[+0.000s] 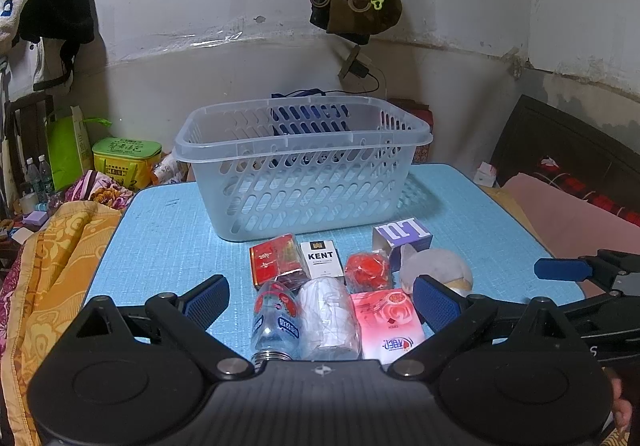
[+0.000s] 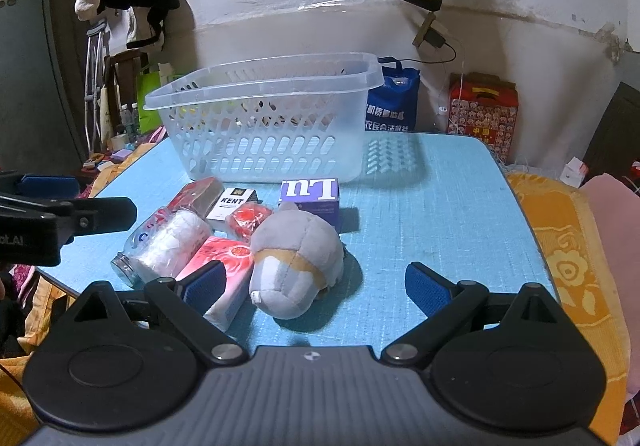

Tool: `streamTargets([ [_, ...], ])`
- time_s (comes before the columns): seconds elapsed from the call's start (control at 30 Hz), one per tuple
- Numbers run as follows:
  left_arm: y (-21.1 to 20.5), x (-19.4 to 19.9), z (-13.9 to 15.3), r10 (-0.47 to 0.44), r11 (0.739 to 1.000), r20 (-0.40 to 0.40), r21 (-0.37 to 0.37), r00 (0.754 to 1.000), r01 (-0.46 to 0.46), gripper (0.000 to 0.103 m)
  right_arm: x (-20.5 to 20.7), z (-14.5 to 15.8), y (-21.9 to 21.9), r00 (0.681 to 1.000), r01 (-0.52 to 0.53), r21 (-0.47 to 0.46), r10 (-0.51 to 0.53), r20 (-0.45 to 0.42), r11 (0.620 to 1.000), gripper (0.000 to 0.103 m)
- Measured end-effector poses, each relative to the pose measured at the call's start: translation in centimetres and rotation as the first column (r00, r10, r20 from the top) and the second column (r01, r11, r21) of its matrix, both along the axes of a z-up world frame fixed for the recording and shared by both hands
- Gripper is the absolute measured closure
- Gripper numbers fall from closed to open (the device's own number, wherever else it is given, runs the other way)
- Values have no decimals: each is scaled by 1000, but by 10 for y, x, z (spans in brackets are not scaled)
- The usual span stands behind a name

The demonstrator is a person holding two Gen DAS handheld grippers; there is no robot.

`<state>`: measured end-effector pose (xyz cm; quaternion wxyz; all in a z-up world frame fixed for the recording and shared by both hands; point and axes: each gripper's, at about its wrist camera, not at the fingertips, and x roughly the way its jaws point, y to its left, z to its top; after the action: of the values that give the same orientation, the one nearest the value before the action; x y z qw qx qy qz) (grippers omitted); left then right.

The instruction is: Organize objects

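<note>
Here my left gripper [image 1: 320,302] and right gripper [image 2: 314,286] both gape wide, holding nothing, above the near edge of the desk [image 1: 160,238]. Just beyond sit a bottle [image 1: 276,322], a plush toy [image 2: 296,262] and small boxes; behind them, the basket [image 1: 304,166].

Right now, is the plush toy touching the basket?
Apart. The right wrist view shows bare blue table and the purple box between the plush toy and the basket.

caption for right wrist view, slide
Open right gripper above plush toy and clutter before empty basket.
</note>
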<state>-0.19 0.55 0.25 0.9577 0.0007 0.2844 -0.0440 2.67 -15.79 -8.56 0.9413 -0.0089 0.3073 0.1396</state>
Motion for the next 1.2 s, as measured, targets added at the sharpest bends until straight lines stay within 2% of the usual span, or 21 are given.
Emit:
streamTargets([
  [0.47, 7, -1, 4, 48, 999, 28, -13, 998, -48, 3, 0, 0, -1, 1000, 20, -16, -20, 4, 1000, 0],
  [0.6, 6, -4, 5, 41, 999, 77, -7, 996, -41, 2, -1, 0, 0, 999, 35, -35, -35, 17, 999, 0],
  [0.73, 14, 2, 8, -21, 993, 116, -109, 993, 34, 0, -4, -1, -1, 997, 43, -2, -43, 62, 999, 0],
  [0.8, 17, 9, 7, -58, 988, 65, -143, 996, 67, 0, -4, -3, -1, 994, 65, 8, -65, 86, 998, 0],
  [0.83, 17, 12, 5, -52, 990, 53, -129, 997, 58, 0, -5, -3, -1, 992, 80, 10, -81, 101, 997, 0],
  [0.93, 18, 10, 6, -7, 999, 96, -34, 995, 10, 0, -5, -4, -6, 987, 96, -3, -95, 128, 995, 0],
  [1.0, 26, 9, 5, 8, 1000, 130, -12, 992, -7, 0, -7, -4, -10, 982, 91, -11, -88, 166, 996, 0],
  [1.07, 35, 12, 2, 16, 1000, 141, -10, 990, -14, 0, -5, -4, -13, 984, 88, -16, -84, 157, 996, 0],
  [1.17, 47, 25, -10, 1, 1000, 76, -21, 997, 0, 2, -1, -7, -20, 994, 55, 22, -57, 90, 998, 0],
  [1.2, 50, 29, -15, -8, 1000, 46, -25, 999, 9, 6, -2, -9, -21, 996, 43, 35, -45, 72, 998, 0],
])
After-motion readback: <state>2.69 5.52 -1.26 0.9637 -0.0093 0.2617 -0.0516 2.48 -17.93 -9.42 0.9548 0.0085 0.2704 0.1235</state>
